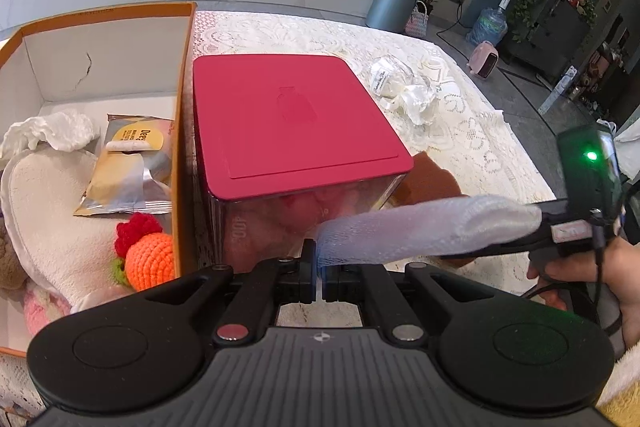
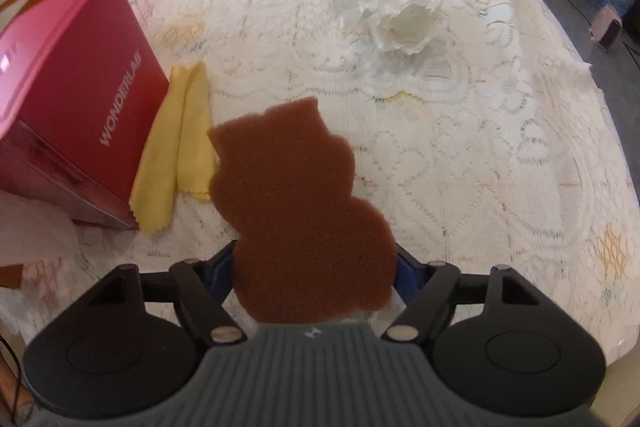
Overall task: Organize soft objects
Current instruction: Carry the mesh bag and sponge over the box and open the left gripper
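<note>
Left fingers (image 1: 320, 269) (closed) on white cloth (image 1: 420, 231)

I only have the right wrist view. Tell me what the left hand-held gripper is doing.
Observer: The left hand-held gripper is shut on one end of a white mesh fabric, held just in front of the red-lidded container.
Operator: Noted. This brown sponge goes in the box next. List what's in there.
Observer: The orange-rimmed box left of the container already holds a snack packet, a crocheted orange fruit and a white towel.
</note>
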### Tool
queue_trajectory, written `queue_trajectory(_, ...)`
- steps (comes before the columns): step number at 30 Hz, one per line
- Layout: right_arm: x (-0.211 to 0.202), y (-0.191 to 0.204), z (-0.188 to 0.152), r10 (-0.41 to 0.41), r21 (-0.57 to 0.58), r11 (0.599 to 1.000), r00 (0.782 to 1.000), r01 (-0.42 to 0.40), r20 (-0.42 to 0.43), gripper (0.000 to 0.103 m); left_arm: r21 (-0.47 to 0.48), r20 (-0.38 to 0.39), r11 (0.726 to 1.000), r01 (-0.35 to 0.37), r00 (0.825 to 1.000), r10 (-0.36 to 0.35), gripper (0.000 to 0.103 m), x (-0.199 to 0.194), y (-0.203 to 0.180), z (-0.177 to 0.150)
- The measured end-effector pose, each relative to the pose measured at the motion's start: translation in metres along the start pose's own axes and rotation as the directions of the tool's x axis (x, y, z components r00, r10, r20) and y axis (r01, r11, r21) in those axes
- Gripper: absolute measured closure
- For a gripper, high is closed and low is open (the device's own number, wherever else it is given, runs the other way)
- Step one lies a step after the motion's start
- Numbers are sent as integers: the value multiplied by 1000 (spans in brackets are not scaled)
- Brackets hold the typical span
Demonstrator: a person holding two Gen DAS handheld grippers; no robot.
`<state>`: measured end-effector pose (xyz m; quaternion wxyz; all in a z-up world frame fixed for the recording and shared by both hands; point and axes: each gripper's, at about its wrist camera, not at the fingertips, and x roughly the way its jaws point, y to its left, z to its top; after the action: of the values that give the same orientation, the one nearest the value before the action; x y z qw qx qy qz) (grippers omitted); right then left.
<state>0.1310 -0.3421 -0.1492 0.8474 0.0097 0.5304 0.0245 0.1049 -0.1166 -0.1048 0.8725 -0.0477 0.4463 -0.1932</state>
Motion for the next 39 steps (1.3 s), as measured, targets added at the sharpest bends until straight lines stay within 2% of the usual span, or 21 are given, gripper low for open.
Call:
queue_trajectory(7, -40, 9, -3, -21, -4, 1000, 995, 22, 95, 28, 14, 33, 1000, 23, 999, -24, 101, -17, -3, 0)
queue_trajectory(10, -66, 16, -3, 9, 1, 1000, 985, -9, 171, 28, 13, 53, 999, 39, 998, -39, 101, -26, -6, 5)
queue_trajectory(13, -87, 21, 4, -17, 18, 1000, 973, 13, 229, 28, 28, 91, 998, 52, 994, -55, 101, -41, -12, 9)
queue_trajectory(17, -111, 26, 16, -91, 76, 995, 948, 71, 305, 28, 61, 167, 995, 73, 982, -82, 101, -69, -21, 20)
queue_trajectory(20, -131, 36, 24, -97, 12, 995, 933, 99, 348, 28, 81, 234, 993, 82, 967, -99, 101, -90, -24, 29)
queue_trajectory(22, -149, 48, 28, -124, -17, 990, 915, 141, 384, 28, 86, 273, 993, 78, 957, -99, 101, -104, -23, 36)
queue_trajectory(25, -176, 64, 36, -115, -45, 988, 892, 150, 437, 28, 74, 312, 993, 88, 944, -107, 101, -124, -12, 47)
queue_trajectory(29, -207, 90, 45, -62, -84, 989, 860, 121, 506, 28, 59, 352, 997, 45, 934, -63, 101, -140, 9, 62)
queue_trajectory(33, -224, 120, 55, 36, -113, 993, 835, 31, 548, 28, -7, 367, 1000, 13, 930, -10, 101, -149, 43, 77)
queue_trajectory(34, -224, 128, 59, 60, -127, 992, 837, 11, 544, 28, -21, 364, 1000, 2, 931, 6, 101, -150, 52, 80)
queue_trajectory(36, -219, 149, 68, 92, -173, 985, 852, -2, 515, 27, -31, 357, 999, -33, 933, 42, 101, -149, 69, 86)
queue_trajectory(39, -203, 179, 79, 107, -204, 979, 865, -5, 491, 27, -82, 336, 992, -97, 934, 120, 100, -139, 97, 93)
